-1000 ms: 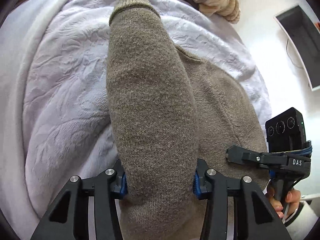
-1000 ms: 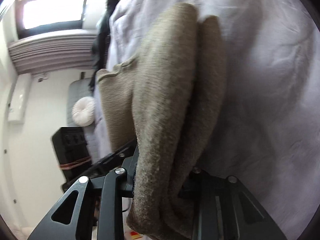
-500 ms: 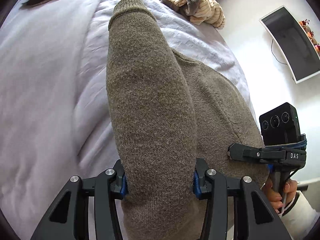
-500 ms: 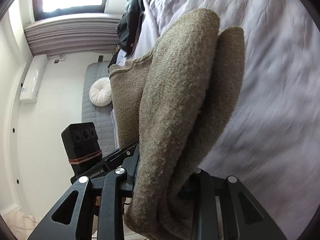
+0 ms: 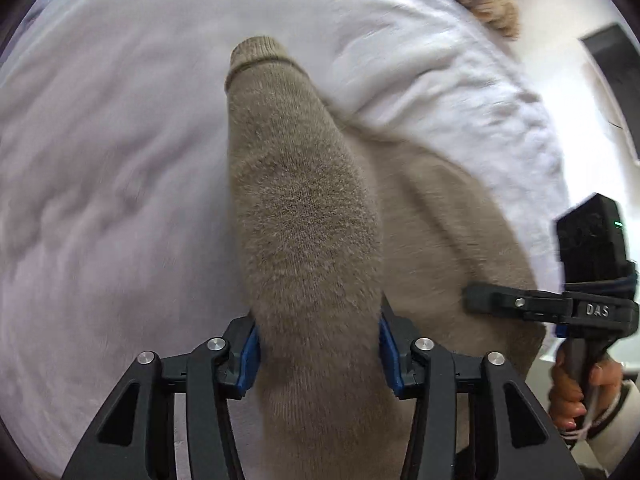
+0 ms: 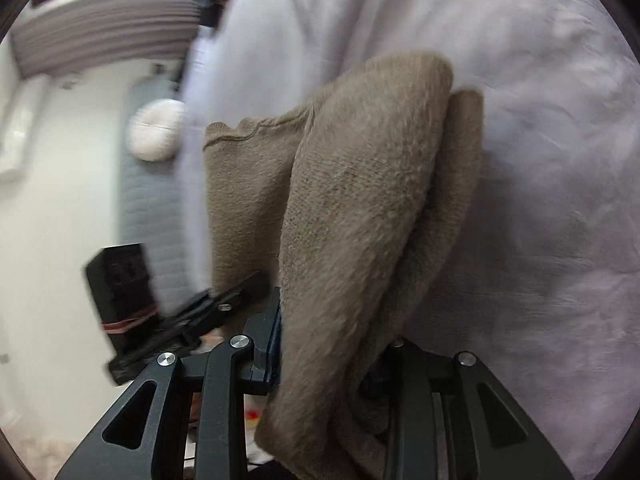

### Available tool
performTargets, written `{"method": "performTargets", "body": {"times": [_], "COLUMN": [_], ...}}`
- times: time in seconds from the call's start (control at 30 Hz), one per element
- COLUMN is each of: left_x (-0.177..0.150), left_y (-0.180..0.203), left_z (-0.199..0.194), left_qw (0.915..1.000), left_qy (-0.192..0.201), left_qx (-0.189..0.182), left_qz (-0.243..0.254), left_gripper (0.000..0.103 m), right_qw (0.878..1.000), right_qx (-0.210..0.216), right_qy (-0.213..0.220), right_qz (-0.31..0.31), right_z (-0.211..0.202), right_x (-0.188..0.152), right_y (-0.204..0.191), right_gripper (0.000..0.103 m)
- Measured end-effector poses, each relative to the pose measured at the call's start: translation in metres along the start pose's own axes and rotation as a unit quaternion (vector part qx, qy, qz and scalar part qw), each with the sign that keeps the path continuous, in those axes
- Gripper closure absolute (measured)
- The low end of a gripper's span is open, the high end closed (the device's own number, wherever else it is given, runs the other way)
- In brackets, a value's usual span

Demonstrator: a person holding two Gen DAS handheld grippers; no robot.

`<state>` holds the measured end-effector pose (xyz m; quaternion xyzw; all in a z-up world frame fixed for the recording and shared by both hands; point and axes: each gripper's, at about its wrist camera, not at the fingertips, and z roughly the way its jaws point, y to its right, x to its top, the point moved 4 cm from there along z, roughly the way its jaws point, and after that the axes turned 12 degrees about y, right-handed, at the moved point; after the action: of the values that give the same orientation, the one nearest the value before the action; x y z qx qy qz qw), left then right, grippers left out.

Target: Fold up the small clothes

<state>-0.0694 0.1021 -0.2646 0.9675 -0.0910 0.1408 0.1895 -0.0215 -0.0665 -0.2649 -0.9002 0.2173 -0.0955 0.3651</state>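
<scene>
Left wrist view: left gripper (image 5: pixel 318 346) is clamping a thick bunch of the brown knit sweater (image 5: pixel 304 216) btwn its blue pads (image 5: pixel 249 350), w/ a sleeve running straight fwd from the jaws & its ribbed cuff (image 5: pixel 256 52) hanging at the far end over the white bedspread (image 5: pixel 100 180). Rest of the sweater is spreading to the right toward the right gripper (image 5: pixel 492 300), whose tip is pressing into the fabric edge; a hand (image 5: pixel 576 392) is holding its handle. Right wrist view: right gripper (image 6: pixel 332 356) is pinching a folded wad of the sweater (image 6: pixel 360 208), layers doubled over & filling the gap btwn its fingers, draping down past them. Left gripper (image 6: pixel 236 296) is sitting just beside at left, against the same garment. Bedspread (image 6: pixel 540 160) is lying behind the cloth. Both frames are blurring w/ motion.
</scene>
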Motion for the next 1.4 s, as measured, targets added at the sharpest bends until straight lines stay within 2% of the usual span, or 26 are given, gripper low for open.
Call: {"method": "performTargets", "body": {"times": [0.03, 0.13, 0.2, 0.23, 0.27, 0.3, 0.33, 0.37, 0.43, 0.6, 0.67, 0.7, 0.8, 0.87, 1.0, 1.3, 1.4], "left_x": [-0.004, -0.011, -0.013, -0.012, -0.011, -0.010, -0.009, -0.009, -0.009, -0.005, -0.011, -0.015, -0.030, -0.039, -0.042, -0.043, -0.044], "left_y": [-0.009, -0.027, -0.040, -0.043, -0.047, -0.050, -0.057, -0.063, -0.069, -0.024, -0.012, -0.006, -0.004, -0.008, -0.010, -0.007, -0.011], "left_z": [-0.002, -0.020, -0.034, -0.036, -0.040, -0.042, -0.045, -0.050, -0.062, -0.068, -0.063, -0.056, -0.030, -0.027, -0.031, -0.032, -0.034], "left_qw": [0.9999, 0.9990, 0.9983, 0.9977, 0.9967, 0.9949, 0.9935, 0.9936, 0.9953, 0.9958, 0.9955, 0.9955, 0.9951, 0.9948, 0.9959, 0.9963, 0.9968], "left_qy": [0.004, 0.030, 0.049, 0.057, 0.061, 0.063, 0.062, 0.062, 0.067, 0.074, 0.060, 0.049, 0.018, 0.015, 0.017, 0.015, 0.016], "left_qx": [0.007, -0.011, 0.018, 0.031, 0.051, 0.078, 0.095, 0.093, 0.067, 0.019, 0.010, 0.015, 0.043, 0.051, 0.046, 0.056, 0.056], "left_qz": [-0.008, -0.030, -0.024, -0.021, -0.017, -0.011, -0.008, -0.012, -0.021, 0.049, 0.073, 0.080, 0.087, 0.087, 0.076, 0.063, 0.055], "left_gripper": [0.046, 0.042, 0.034, 0.034, 0.034, 0.034, 0.034, 0.035, 0.053, 0.053, 0.053, 0.053, 0.053, 0.053, 0.053, 0.053, 0.053], "right_qw": [1.000, 0.996, 0.988, 0.986, 0.985, 0.982, 0.979, 0.979, 0.984, 0.983, 0.981, 0.976, 0.964, 0.961, 0.968, 0.971, 0.968], "right_qx": [-0.018, -0.084, -0.139, -0.154, -0.159, -0.176, -0.193, -0.192, -0.158, -0.132, -0.133, -0.147, -0.195, -0.218, -0.211, -0.210, -0.221], "right_qy": [0.003, 0.029, 0.047, 0.054, 0.059, 0.063, 0.064, 0.067, 0.080, 0.075, 0.061, 0.051, 0.027, 0.012, 0.012, -0.005, -0.012], "right_qz": [-0.004, -0.028, -0.037, -0.024, -0.011, -0.007, -0.008, -0.006, -0.005, -0.101, -0.130, -0.150, -0.177, -0.169, -0.136, -0.117, -0.117], "right_z": [-0.001, -0.020, -0.034, -0.044, -0.050, -0.056, -0.060, -0.070, -0.080, -0.074, -0.062, -0.053, -0.053, -0.045, -0.051, -0.059, -0.067], "right_x": [0.000, 0.001, 0.003, 0.003, 0.003, 0.003, 0.003, -0.003, -0.007, -0.016, -0.020, -0.023, -0.046, -0.050, -0.054, -0.061, -0.066], "right_y": [0.004, 0.017, 0.022, 0.030, 0.035, 0.037, 0.038, 0.039, 0.025, -0.034, -0.050, -0.056, -0.030, -0.014, 0.007, 0.016, 0.023], "right_gripper": [0.066, 0.053, 0.049, 0.049, 0.051, 0.067, 0.077, 0.084, 0.087, 0.087, 0.087, 0.087, 0.087, 0.090, 0.090, 0.087, 0.087]}}
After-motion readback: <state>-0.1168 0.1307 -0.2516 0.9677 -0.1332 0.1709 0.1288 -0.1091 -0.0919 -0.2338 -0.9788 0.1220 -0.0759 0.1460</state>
